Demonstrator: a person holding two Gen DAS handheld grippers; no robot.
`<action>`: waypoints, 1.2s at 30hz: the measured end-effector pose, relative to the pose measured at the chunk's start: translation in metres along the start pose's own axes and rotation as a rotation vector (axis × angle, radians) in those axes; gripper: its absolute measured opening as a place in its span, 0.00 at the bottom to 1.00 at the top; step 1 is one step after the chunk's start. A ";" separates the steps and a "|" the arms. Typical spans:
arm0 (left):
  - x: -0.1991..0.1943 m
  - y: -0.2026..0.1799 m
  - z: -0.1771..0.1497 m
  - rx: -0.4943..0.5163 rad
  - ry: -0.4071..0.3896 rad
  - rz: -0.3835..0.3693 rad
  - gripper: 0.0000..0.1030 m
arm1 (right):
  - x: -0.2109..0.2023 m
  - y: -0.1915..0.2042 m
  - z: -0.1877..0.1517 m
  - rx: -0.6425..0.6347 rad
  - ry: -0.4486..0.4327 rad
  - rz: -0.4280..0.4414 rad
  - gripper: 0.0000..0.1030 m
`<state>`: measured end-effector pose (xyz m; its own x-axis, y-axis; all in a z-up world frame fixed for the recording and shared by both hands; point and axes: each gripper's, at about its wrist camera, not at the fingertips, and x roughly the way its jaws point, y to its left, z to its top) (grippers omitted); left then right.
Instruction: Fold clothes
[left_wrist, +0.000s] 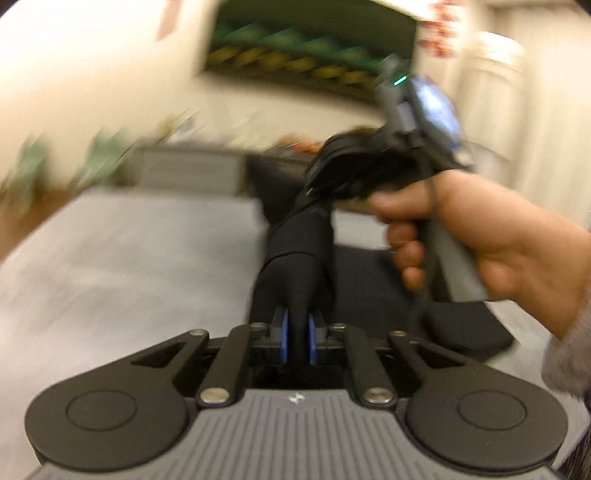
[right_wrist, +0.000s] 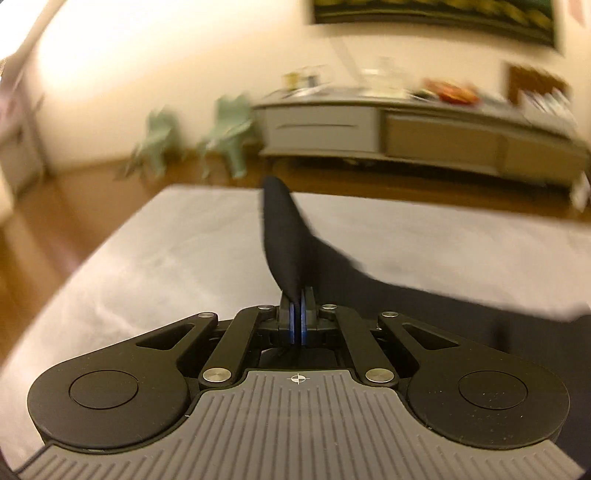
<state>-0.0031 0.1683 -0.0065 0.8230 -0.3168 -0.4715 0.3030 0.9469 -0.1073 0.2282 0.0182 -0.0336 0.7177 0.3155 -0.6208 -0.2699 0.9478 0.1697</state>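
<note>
A black garment (left_wrist: 295, 258) is pinched between the blue pads of my left gripper (left_wrist: 298, 328), which is shut on a thick fold of it. From there the cloth rises to my right gripper (left_wrist: 325, 173), held by a hand (left_wrist: 480, 236) at the right; its fingertips are buried in the fabric. In the right wrist view, my right gripper (right_wrist: 298, 299) is shut on a thin edge of the black garment (right_wrist: 284, 229), which stands up ahead and trails off to the right over the white-covered surface (right_wrist: 147, 277). Both views are blurred.
Beyond the white surface (left_wrist: 129, 258) lie a wooden floor (right_wrist: 92, 199), two small green chairs (right_wrist: 229, 129), and a long low sideboard (right_wrist: 406, 136) with clutter on top. A framed picture (right_wrist: 443, 14) hangs on the wall.
</note>
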 end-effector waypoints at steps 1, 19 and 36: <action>0.004 -0.016 -0.002 0.039 -0.003 -0.040 0.21 | -0.004 -0.026 -0.009 0.050 0.007 -0.015 0.01; 0.087 0.039 0.022 -0.221 0.143 -0.272 0.37 | -0.012 -0.165 -0.064 0.223 -0.015 0.069 0.41; 0.140 0.008 0.026 -0.027 0.243 -0.141 0.42 | 0.111 -0.136 0.028 -0.099 0.090 0.069 0.06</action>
<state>0.1276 0.1304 -0.0504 0.6334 -0.4264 -0.6457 0.3910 0.8965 -0.2085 0.3628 -0.0739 -0.1038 0.6356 0.3704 -0.6773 -0.3817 0.9134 0.1412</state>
